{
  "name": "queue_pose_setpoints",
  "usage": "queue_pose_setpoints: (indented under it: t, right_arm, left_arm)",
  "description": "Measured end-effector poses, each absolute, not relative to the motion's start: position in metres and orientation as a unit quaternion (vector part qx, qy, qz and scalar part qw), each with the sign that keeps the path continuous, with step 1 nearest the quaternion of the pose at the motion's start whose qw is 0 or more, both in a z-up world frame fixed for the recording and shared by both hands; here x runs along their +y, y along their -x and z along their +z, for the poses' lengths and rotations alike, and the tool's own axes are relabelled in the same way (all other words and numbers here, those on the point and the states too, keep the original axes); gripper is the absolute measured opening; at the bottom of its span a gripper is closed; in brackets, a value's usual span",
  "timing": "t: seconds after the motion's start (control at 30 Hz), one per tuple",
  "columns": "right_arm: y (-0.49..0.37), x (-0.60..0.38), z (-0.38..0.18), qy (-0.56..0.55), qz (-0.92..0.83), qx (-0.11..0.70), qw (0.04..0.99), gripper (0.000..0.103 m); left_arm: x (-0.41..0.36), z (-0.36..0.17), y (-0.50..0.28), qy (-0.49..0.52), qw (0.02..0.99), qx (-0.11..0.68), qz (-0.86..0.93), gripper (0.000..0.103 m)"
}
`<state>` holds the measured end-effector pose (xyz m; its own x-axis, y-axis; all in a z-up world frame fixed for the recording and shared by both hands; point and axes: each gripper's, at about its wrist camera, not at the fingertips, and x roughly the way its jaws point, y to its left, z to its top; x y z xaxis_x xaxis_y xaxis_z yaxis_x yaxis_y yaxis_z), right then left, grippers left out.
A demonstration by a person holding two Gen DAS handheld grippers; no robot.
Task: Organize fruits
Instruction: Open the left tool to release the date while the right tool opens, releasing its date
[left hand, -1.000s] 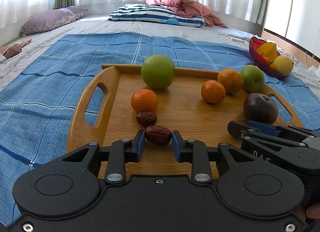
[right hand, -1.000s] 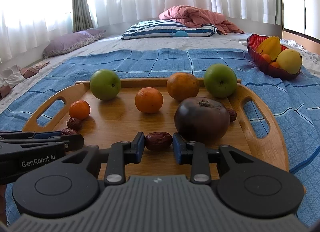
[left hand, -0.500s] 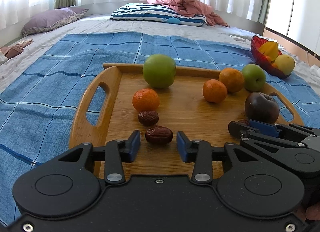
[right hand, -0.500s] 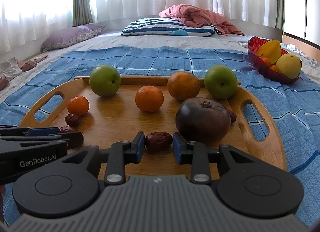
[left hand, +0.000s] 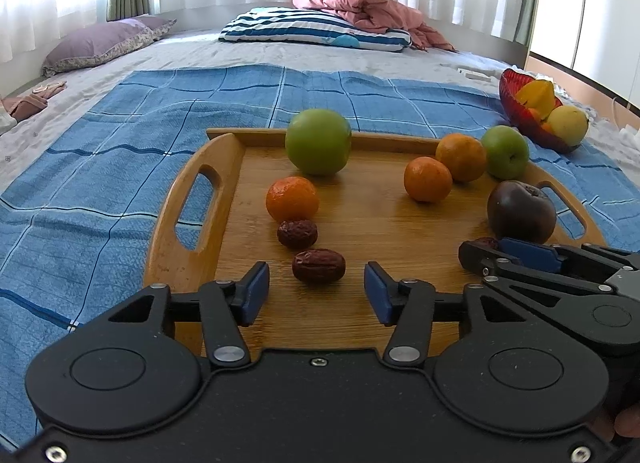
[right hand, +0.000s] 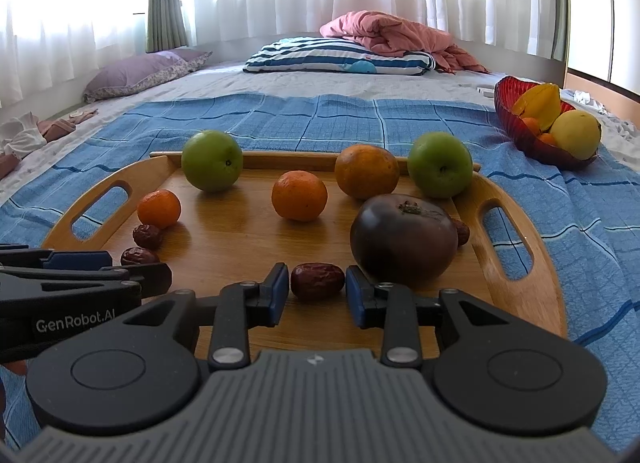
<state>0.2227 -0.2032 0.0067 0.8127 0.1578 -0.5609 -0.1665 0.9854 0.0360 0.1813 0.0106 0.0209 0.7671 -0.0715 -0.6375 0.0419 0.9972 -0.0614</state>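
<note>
Two dried red dates sit on the near part of the wooden tray [left hand: 188, 223] on the bed, one per gripper. Left gripper [left hand: 316, 289]: its date [left hand: 318, 266] lies just beyond the tips, centred in the gap, long axis left-right across the jaws, clear space on both sides; jaws medium-wide, holding nothing. Right gripper [right hand: 317, 289]: its date [right hand: 317, 281] lies between the tips, long axis also left-right, jaws narrow with only slim gaps to the pads, not pressing. A dark plum-like fruit [right hand: 404, 237] sits just right and beyond that date, close to the right pad. Each date is nearest its own gripper; any retreat looks like it goes straight back. Versus the earlier frames: both jaws have just been opening, the left one much further, from pads against the date to well clear; both dates unmoved on the tray. Other fruit on the far tray untouched
</note>
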Motion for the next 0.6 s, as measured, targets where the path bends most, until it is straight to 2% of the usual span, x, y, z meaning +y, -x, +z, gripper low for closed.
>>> queue_pose_setpoints:
  t: [0.03, 0.43, 0.5, 0.6]
  right_arm:
    - [-0.2215, -0.2031, 0.0071, 0.009, 0.086, 0.293, 0.952, 0.054]
    - [-0.2158, -0.2007, 0.0102, 0.020, 0.084, 0.284, 0.955, 0.063]
    - [-0.2145, -0.2008, 0.0109, 0.019, 0.082, 0.284, 0.955, 0.064]
    - [-0.2125, -0.2025, 0.0122, 0.015, 0.082, 0.285, 0.955, 0.067]
  left_arm:
    - [0.0111, 0.0214, -0.1805, 0.022, 0.940, 0.340, -0.031, 0.052]
    - [0.0120, 0.0250, -0.1756, 0.019, 0.941, 0.336, -0.027, 0.061]
    - [0.0137, 0.0255, -0.1750, 0.019, 0.942, 0.335, -0.023, 0.068]
    - [0.0164, 0.0272, -0.1724, 0.017, 0.943, 0.331, -0.020, 0.071]
